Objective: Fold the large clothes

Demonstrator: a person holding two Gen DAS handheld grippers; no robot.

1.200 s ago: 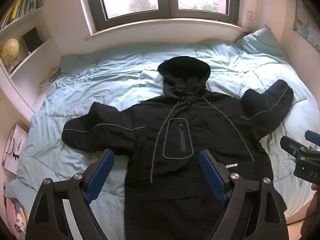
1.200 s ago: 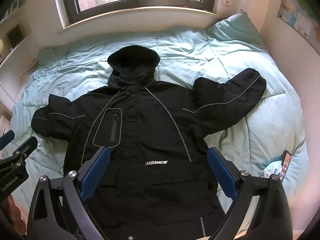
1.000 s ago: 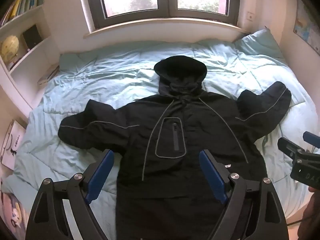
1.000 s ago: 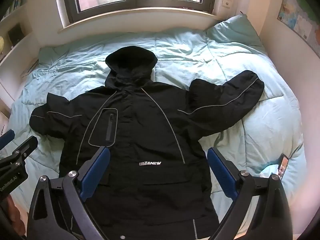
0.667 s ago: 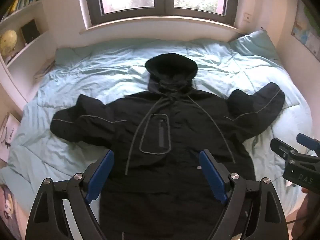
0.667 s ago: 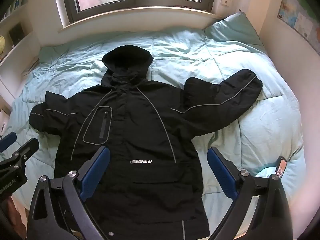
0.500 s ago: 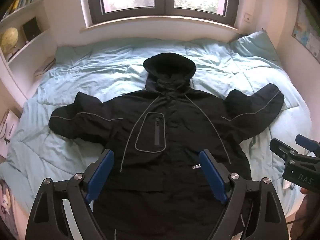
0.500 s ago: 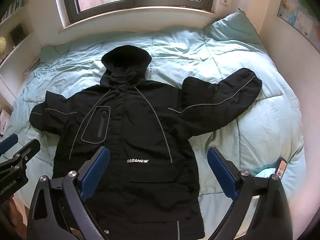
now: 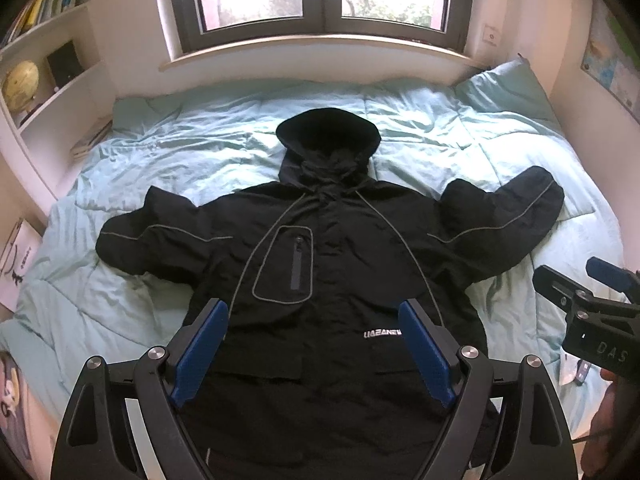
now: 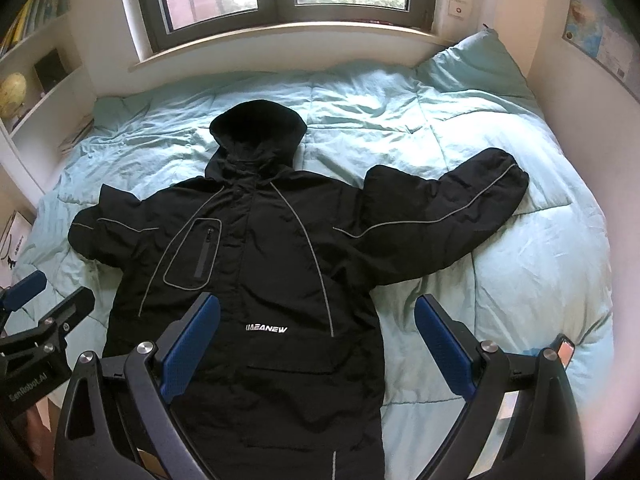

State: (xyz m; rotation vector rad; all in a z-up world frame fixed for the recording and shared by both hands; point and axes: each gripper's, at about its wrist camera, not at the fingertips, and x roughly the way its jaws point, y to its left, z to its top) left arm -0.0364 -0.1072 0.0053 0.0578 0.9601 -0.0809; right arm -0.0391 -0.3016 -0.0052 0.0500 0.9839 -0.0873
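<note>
Both grippers have pulled back; left gripper (image 9: 312, 344) and right gripper (image 10: 316, 344) gape wide above the black hooded jacket (image 9: 332, 280); take one sleeve cuff first.

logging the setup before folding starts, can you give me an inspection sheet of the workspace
surface: bed with a rumpled light blue duvet, pillow at the far right corner
job's things: black jacket lying flat, front up, hood toward the window, both sleeves spread out; not yet folded
clutter: phone near the bed's right edge
grippers: left gripper open and right gripper open, both above the jacket's lower half, holding nothing
cables: nothing seen
surroundings: window behind the bed, shelves with a globe on the left, map on the right wall
</note>
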